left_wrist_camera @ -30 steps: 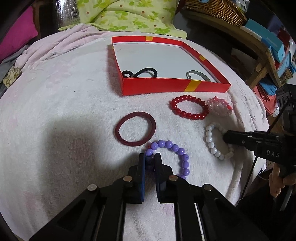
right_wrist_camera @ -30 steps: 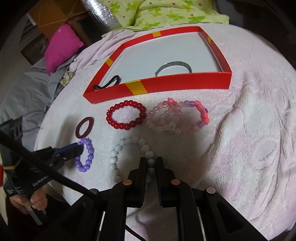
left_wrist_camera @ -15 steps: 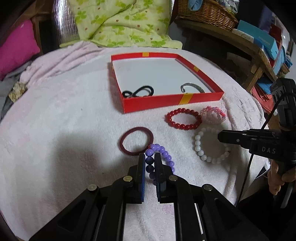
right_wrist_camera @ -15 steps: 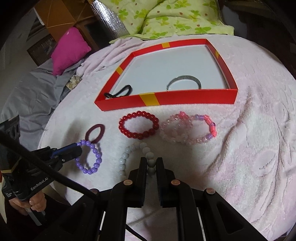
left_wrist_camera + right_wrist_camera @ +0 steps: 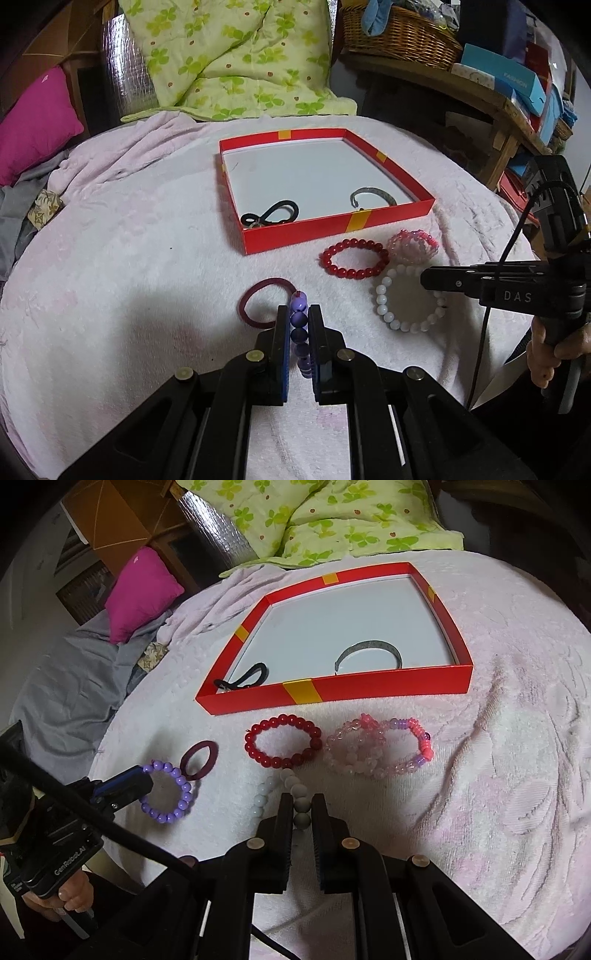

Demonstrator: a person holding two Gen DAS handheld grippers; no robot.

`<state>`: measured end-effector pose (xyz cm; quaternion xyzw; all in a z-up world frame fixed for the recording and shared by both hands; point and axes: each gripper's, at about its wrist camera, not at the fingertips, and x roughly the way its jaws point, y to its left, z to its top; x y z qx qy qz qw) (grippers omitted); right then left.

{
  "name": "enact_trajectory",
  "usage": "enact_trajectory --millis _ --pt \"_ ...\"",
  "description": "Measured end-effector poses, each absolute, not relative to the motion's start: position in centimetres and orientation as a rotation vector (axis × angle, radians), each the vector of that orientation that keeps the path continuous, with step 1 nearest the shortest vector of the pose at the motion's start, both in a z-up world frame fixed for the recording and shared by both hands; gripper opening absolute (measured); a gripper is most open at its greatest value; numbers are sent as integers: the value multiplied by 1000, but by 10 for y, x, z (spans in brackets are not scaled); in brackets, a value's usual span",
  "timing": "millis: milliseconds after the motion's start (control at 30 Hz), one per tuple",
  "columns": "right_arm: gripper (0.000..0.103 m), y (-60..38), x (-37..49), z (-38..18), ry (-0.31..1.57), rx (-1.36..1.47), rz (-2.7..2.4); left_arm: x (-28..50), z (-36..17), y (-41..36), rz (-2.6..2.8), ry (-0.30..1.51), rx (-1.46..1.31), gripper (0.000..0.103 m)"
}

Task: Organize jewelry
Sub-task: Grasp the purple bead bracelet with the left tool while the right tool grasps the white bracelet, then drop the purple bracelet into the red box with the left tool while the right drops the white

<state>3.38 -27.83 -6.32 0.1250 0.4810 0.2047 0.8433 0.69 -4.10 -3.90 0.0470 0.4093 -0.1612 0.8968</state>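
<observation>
My left gripper (image 5: 298, 314) is shut on a purple bead bracelet (image 5: 298, 325), which hangs lifted above the cloth and also shows in the right wrist view (image 5: 170, 794). My right gripper (image 5: 299, 805) is shut on a white bead bracelet (image 5: 295, 794), also lifted; it shows in the left wrist view (image 5: 406, 299). A red tray (image 5: 332, 229) with a white floor holds a black hair tie (image 5: 271, 218) and a grey bangle (image 5: 371, 195). On the cloth before it lie a red bead bracelet (image 5: 354, 257), pink bead bracelets (image 5: 413, 245) and a maroon ring (image 5: 258, 308).
All rests on a pale pink towel (image 5: 129, 258) over a round surface. A green floral quilt (image 5: 229, 62) and a magenta pillow (image 5: 29, 122) lie behind. A wooden shelf with a wicker basket (image 5: 399, 33) and boxes stands at the right.
Both grippers have risen and pulled back, lifting their bracelets off the cloth: the purple one in the left, the white one in the right. The tray now looks farther off.
</observation>
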Motion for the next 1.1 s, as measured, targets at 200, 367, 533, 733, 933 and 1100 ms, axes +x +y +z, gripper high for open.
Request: enact_trajectory --millis 200,367,533,733,933,1100 --pt "11 -288 33 -62 1013 308 439 5 -35 -38 -330 842 87 10" --pt "11 -297 33 -62 1004 331 439 7 -34 -25 -309 842 63 10" --pt "11 -302 32 -61 994 364 445 10 -33 -17 -301 839 38 10" --pt "11 -301 31 -56 972 393 475 11 -35 -13 -293 836 30 10" --pt "11 -296 32 -48 945 427 505 13 -33 -15 -309 825 16 10" --pt "11 -293 35 -41 918 465 522 16 -36 -20 -320 833 14 10"
